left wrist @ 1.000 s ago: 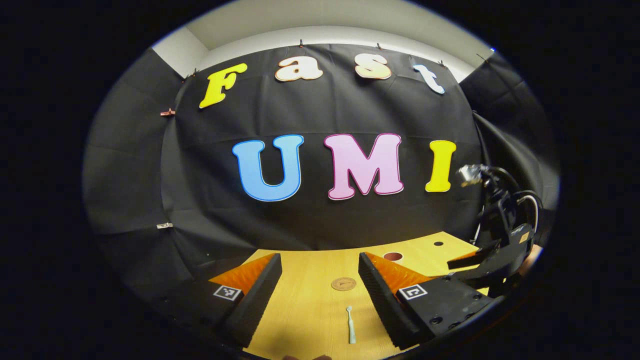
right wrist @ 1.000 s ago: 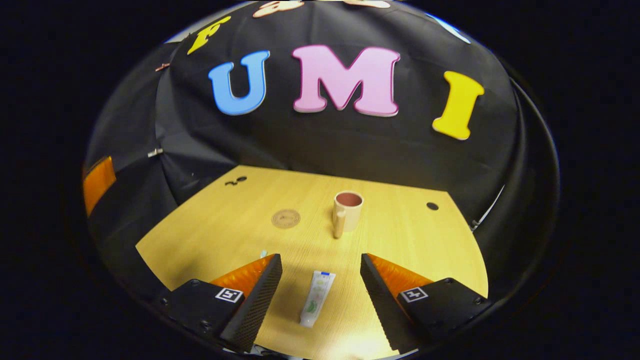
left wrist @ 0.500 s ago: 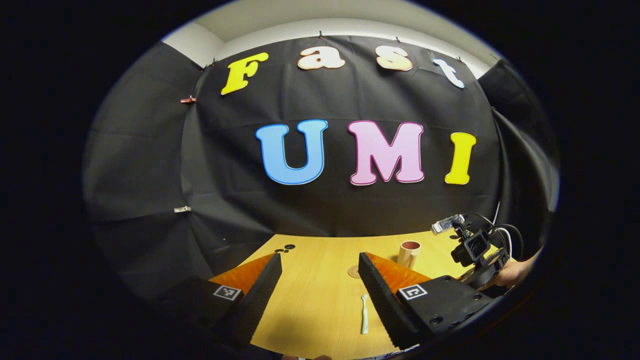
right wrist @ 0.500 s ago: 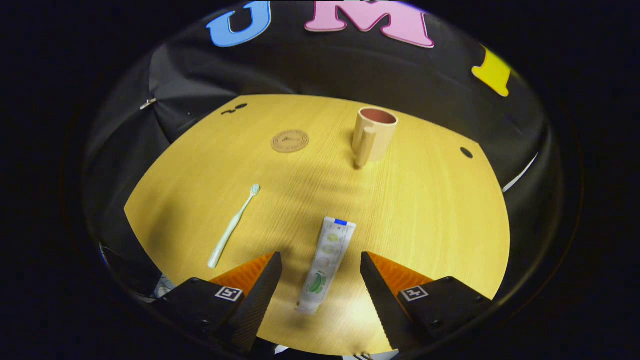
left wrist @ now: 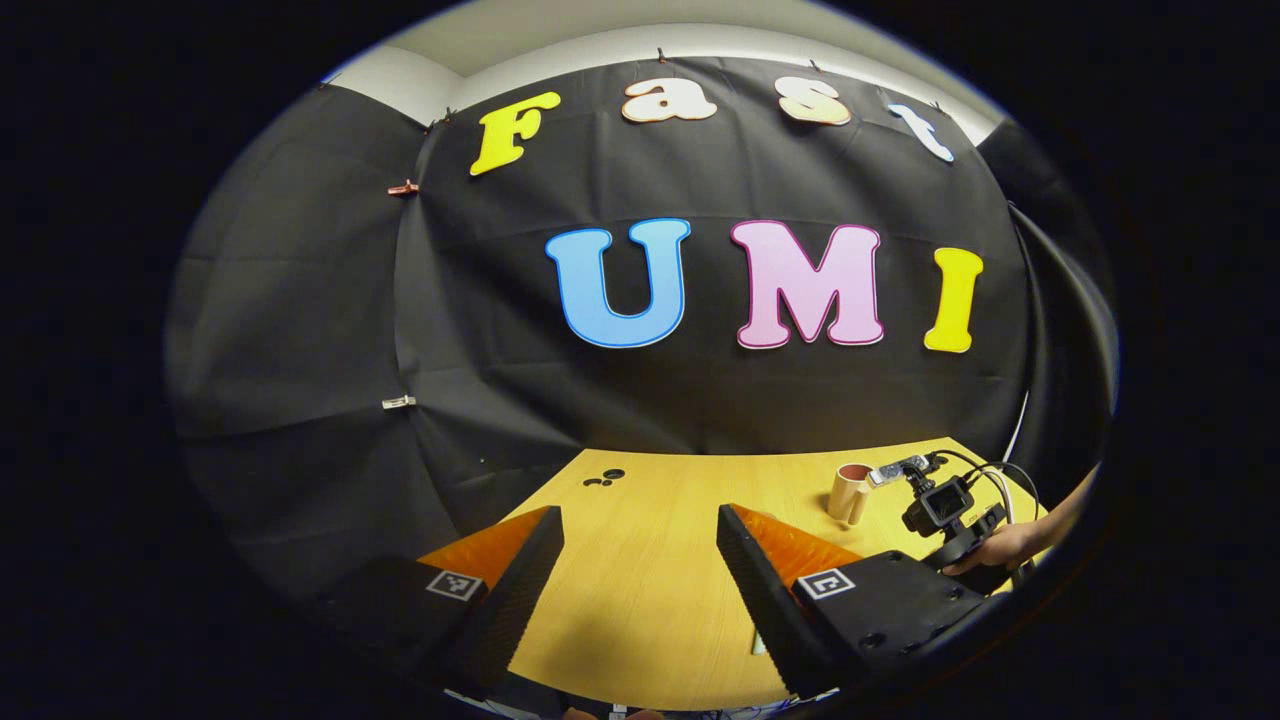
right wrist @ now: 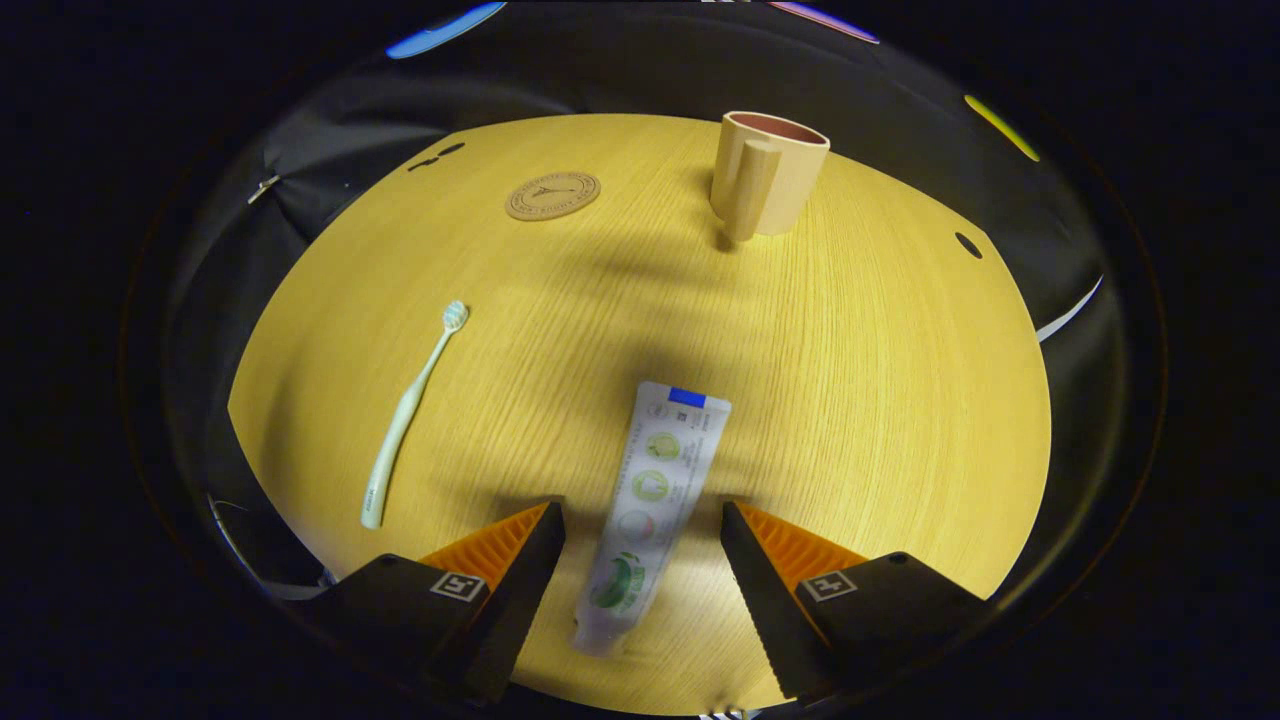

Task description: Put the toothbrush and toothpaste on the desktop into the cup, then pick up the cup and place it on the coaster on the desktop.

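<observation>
In the right gripper view a white toothpaste tube (right wrist: 650,490) lies on the wooden desktop (right wrist: 860,400), its lower half between the spread fingers of my right gripper (right wrist: 640,515). That gripper is open and neither finger presses the tube. A pale toothbrush (right wrist: 410,415) lies to the left, head pointing away. Farther off are a round brown coaster (right wrist: 552,195) and an upright beige cup (right wrist: 768,185) whose handle faces me. My left gripper (left wrist: 640,515) hangs open over bare desktop. A sliver of the toothbrush (left wrist: 758,643) peeks out beside its right finger. The cup (left wrist: 848,492) stands at the right.
A hand holds the other gripper (left wrist: 945,505), with its camera and cables, just right of the cup in the left gripper view. Small dark holes (right wrist: 967,245) mark the desktop near its far edges. Black cloth walls close the back and sides.
My right gripper has dropped and tilted down toward the toothpaste, which now reaches between its fingers. The left gripper has swung left; the toothbrush slid behind its right finger and the coaster left its view.
</observation>
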Available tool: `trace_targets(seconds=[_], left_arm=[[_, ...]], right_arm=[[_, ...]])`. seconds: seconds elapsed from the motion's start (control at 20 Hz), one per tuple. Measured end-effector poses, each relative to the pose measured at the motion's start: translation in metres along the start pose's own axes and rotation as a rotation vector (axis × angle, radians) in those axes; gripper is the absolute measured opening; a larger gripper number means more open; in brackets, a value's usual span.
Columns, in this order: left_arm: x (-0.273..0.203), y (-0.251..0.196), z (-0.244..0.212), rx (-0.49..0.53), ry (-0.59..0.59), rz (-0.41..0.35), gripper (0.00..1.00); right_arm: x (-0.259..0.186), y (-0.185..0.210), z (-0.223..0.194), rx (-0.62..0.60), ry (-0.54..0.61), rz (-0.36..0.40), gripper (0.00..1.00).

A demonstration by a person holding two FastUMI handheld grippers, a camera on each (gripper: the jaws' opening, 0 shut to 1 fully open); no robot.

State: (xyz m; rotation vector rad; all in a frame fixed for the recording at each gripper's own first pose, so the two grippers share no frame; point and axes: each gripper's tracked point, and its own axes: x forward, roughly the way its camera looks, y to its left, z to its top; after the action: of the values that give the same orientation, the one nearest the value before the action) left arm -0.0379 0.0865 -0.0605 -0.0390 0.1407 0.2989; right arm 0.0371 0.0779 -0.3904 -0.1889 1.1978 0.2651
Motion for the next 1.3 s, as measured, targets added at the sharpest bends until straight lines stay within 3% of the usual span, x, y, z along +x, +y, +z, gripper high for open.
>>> trace_targets(seconds=[0.1, 0.15, 0.2, 0.3, 0.4, 0.5, 0.55, 0.6, 0.65, 0.75, 1.3], left_arm=[[0.000, 0.001, 0.000, 0.007, -0.003, 0.006, 0.98], [0.001, 0.001, -0.001, 0.007, -0.002, 0.005, 0.98], [0.002, 0.000, -0.002, 0.006, 0.001, 0.003, 0.98], [0.002, -0.002, -0.001, 0.001, 0.000, 0.000, 0.98], [0.005, -0.006, -0.002, -0.002, 0.000, -0.008, 0.98], [0.006, -0.010, -0.001, 0.000, -0.003, -0.019, 0.98], [0.007, -0.012, -0.001, 0.004, -0.006, -0.025, 0.98], [0.009, -0.015, 0.001, 0.008, -0.007, -0.031, 0.98], [0.009, -0.017, 0.000, 0.013, -0.009, -0.036, 0.98], [0.012, -0.021, 0.001, 0.024, -0.010, -0.043, 0.98], [0.028, -0.059, -0.011, 0.065, 0.032, -0.119, 0.98]], right_arm=[[0.001, 0.000, 0.001, 0.018, -0.006, -0.010, 0.95], [0.003, -0.002, 0.004, 0.037, -0.003, -0.017, 0.83], [0.003, -0.002, 0.005, 0.056, -0.001, -0.025, 0.81], [0.002, -0.004, 0.003, 0.080, 0.014, -0.030, 0.61], [0.004, -0.003, 0.002, 0.078, 0.025, -0.029, 0.48], [0.003, -0.002, 0.000, 0.060, 0.038, -0.022, 0.51], [0.002, -0.001, 0.000, 0.048, 0.035, -0.014, 0.42], [0.001, -0.001, 0.002, 0.042, 0.022, -0.006, 0.46], [0.000, -0.001, 0.000, 0.048, 0.015, 0.002, 0.35], [-0.001, -0.003, 0.002, 0.079, -0.009, 0.020, 0.31], [-0.030, -0.024, 0.022, 0.163, -0.129, 0.077, 0.30]])
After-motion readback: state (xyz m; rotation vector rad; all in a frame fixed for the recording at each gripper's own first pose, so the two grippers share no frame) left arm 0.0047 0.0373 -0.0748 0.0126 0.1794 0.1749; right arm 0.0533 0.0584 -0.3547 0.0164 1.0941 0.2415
